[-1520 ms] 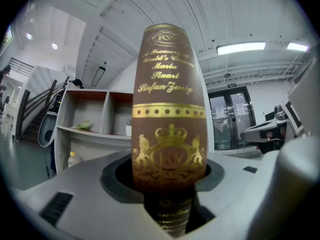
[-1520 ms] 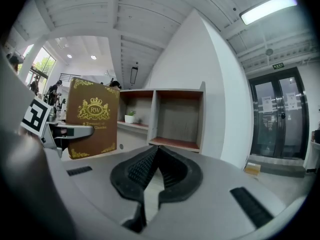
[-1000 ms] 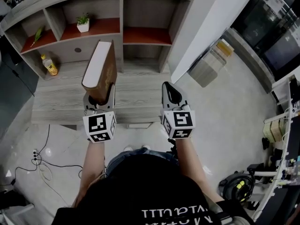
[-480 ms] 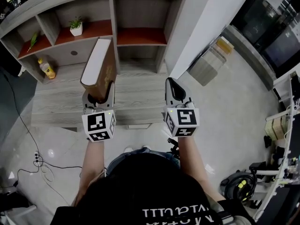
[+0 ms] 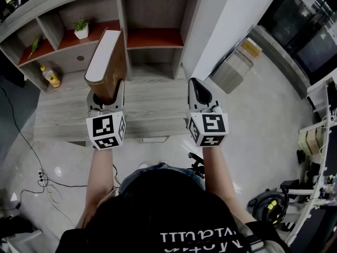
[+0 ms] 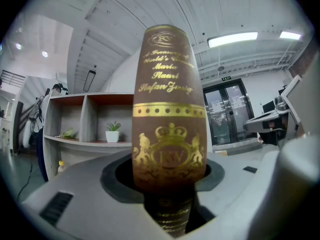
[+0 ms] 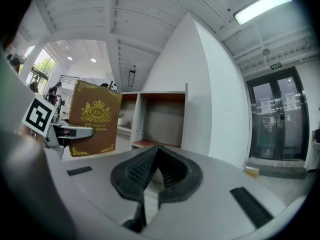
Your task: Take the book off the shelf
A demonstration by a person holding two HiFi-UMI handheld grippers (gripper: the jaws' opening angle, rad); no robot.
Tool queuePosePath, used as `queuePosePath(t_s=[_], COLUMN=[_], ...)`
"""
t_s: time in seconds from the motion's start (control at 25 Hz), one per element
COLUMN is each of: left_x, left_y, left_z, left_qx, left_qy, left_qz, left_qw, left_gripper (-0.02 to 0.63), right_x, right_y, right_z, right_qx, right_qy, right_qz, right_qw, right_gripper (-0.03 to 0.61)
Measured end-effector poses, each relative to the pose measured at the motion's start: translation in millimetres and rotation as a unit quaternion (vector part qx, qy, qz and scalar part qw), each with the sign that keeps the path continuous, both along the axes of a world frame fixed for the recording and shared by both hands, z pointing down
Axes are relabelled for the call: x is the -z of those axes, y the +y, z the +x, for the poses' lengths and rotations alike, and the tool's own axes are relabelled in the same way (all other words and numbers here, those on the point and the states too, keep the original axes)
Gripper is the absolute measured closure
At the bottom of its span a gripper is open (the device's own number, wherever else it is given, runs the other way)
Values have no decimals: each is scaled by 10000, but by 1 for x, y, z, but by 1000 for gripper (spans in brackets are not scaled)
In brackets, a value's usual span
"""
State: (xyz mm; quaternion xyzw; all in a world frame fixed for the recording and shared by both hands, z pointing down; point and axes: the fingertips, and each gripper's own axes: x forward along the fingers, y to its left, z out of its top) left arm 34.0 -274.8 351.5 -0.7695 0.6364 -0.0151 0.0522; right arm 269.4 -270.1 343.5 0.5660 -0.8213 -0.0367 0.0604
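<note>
Above the grey wooden worktop (image 5: 152, 107) | left gripper (image 5: 105, 98) jaws clamp tall brown gold-printed book (image 5: 107, 62), upright, out of grey-and-red shelf (image 5: 155, 38) | right gripper (image 5: 199, 95) jaws closed, empty | step: carrying away | next: likely set it down gently

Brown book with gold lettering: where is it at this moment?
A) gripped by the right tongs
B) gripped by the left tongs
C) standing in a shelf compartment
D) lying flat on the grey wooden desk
B: the brown book with gold lettering stands clamped between the pads of the left tongs, clear of the grey wooden shelf unit, while the right tongs are closed on nothing.
</note>
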Motion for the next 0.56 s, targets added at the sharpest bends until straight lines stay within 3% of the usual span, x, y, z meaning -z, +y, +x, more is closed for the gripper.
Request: queuePosePath(t_s=[0.56], left_x=[51], left_y=[1], left_z=[4], left_qx=[37], left_qy=[-46], left_qz=[474], left_qw=[9989], left_gripper=[382], right_x=[52], right_y=[2], right_z=[6], right_qx=[-20], right_qy=[3], right_qz=[458], right_qw=[9989], right_gripper=[568])
